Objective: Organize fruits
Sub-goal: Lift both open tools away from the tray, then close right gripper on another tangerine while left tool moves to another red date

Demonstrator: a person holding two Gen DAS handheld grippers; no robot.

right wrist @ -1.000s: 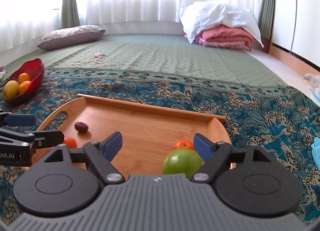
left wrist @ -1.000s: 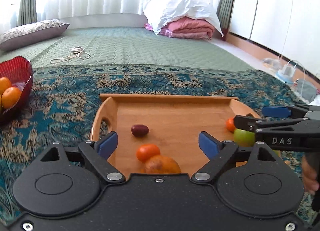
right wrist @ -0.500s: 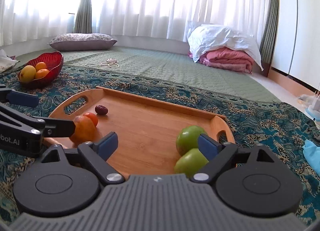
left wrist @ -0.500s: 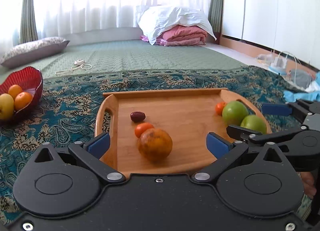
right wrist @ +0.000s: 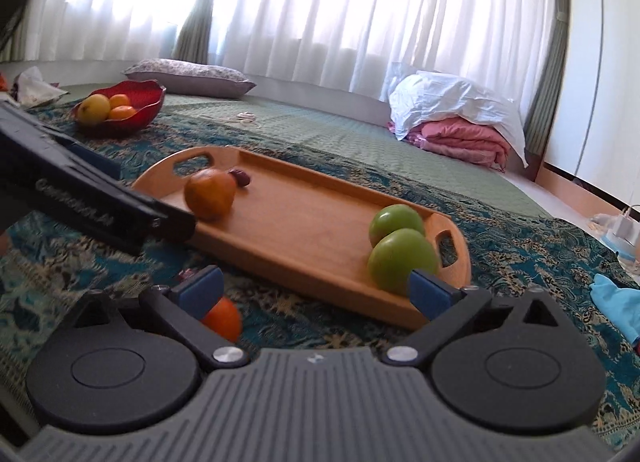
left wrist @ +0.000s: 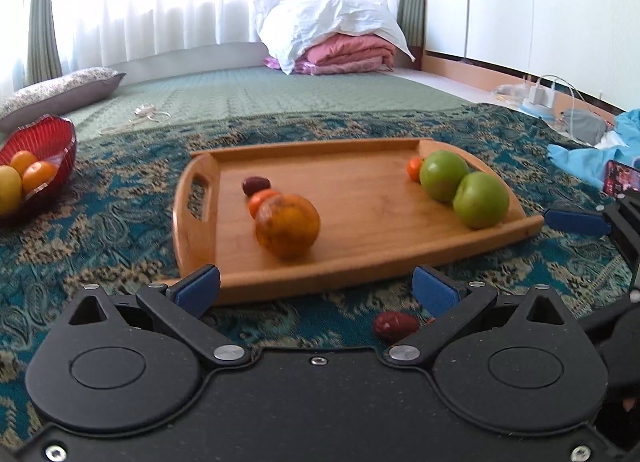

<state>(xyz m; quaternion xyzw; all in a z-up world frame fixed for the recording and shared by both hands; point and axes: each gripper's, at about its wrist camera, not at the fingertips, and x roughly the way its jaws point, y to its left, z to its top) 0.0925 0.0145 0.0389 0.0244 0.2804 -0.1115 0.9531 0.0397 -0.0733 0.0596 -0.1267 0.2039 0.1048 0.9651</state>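
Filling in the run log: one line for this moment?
left gripper: open, empty | right gripper: open, empty | tray: orange, two green apples | cloth: date

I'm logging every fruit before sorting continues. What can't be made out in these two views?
- Dark red fruit on the rug, left wrist view: blurred, partly behind the left gripper; kind unclear.
- Orange fruit, right wrist view: half hidden by the right gripper finger.
- Red bowl, left wrist view: cut off by the frame edge; its full contents are unclear.
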